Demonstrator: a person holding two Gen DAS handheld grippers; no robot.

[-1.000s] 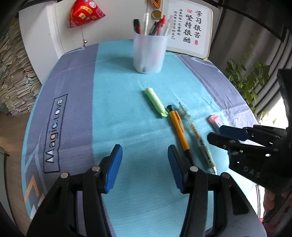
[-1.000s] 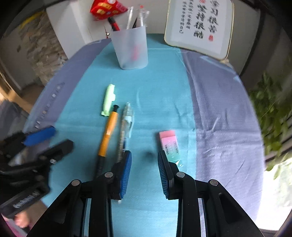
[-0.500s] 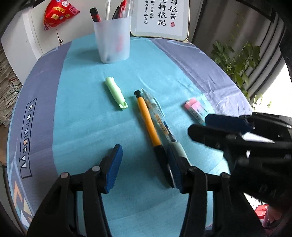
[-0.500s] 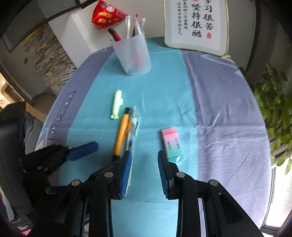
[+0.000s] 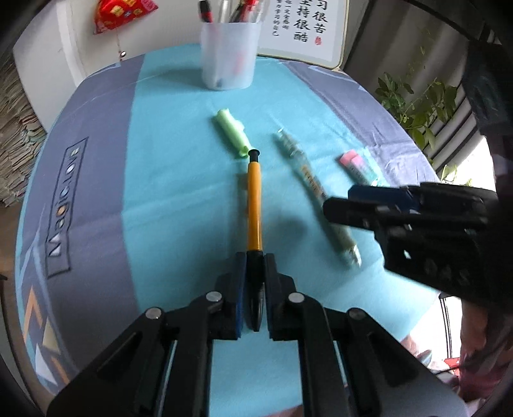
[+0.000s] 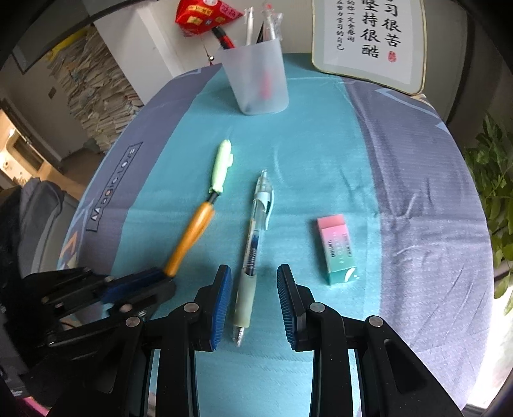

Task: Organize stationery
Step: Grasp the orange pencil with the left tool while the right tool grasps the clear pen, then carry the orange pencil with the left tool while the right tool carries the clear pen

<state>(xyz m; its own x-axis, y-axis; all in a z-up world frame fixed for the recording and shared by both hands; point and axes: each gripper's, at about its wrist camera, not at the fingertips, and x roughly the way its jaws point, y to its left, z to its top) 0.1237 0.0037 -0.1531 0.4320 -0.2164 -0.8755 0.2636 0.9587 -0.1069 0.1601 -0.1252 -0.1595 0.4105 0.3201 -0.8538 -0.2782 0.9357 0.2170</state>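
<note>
The left gripper [image 5: 255, 279] is clamped on the black grip end of an orange pen [image 5: 254, 199], whose shaft points straight ahead of it. The right gripper [image 6: 254, 298] stands wide apart, straddling the grip of a clear gel pen [image 6: 255, 237] lying on the blue tablecloth [image 6: 320, 154], with a pink-and-teal eraser [image 6: 336, 248] just to its right.

Bare cloth [image 6: 320, 154] before cup [image 6: 256, 80], seemingly.

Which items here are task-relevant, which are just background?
Task-relevant:
- orange pen, clamped in left gripper
- clear gel pen, between open right gripper
- green highlighter
- eraser
- pen cup

Background:
- framed calligraphy
- red ornament
- plant
- paper stacks
</note>
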